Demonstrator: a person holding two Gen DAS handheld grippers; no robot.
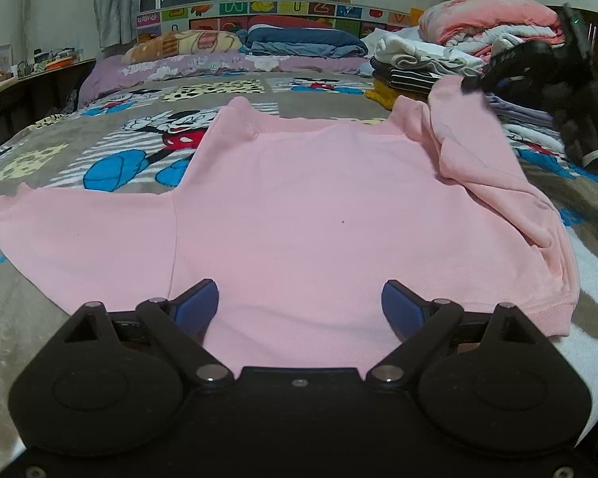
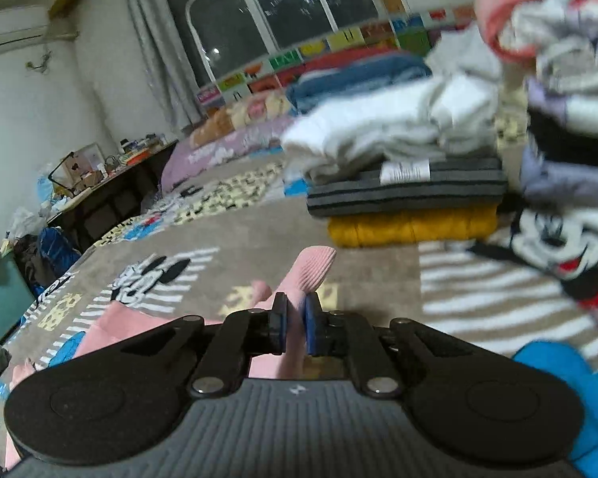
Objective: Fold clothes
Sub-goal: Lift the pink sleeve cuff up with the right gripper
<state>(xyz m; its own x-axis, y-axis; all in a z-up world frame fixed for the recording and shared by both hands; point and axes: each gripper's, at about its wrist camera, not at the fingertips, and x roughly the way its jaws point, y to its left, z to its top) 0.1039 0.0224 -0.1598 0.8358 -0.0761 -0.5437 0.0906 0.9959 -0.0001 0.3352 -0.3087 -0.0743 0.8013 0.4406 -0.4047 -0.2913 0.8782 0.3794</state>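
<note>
A pink sweatshirt (image 1: 299, 207) lies flat on the bed. Its left sleeve (image 1: 75, 231) is spread out to the side. My left gripper (image 1: 299, 306) is open, its blue pads apart just above the sweatshirt's near edge. My right gripper (image 1: 474, 79) is shut on the cuff of the right sleeve (image 1: 470, 147) and holds it lifted over the sweatshirt's right side. In the right wrist view the gripper (image 2: 295, 324) pinches the ribbed pink cuff (image 2: 313, 267), which sticks out past the pads.
A Mickey Mouse blanket (image 1: 147, 135) covers the bed. Stacks of folded clothes (image 1: 418, 67) stand at the far right, with a yellow piece (image 2: 412, 227) at the bottom. Pillows and folded bedding (image 1: 299, 40) lie at the headboard. A cluttered desk (image 2: 99, 175) stands left.
</note>
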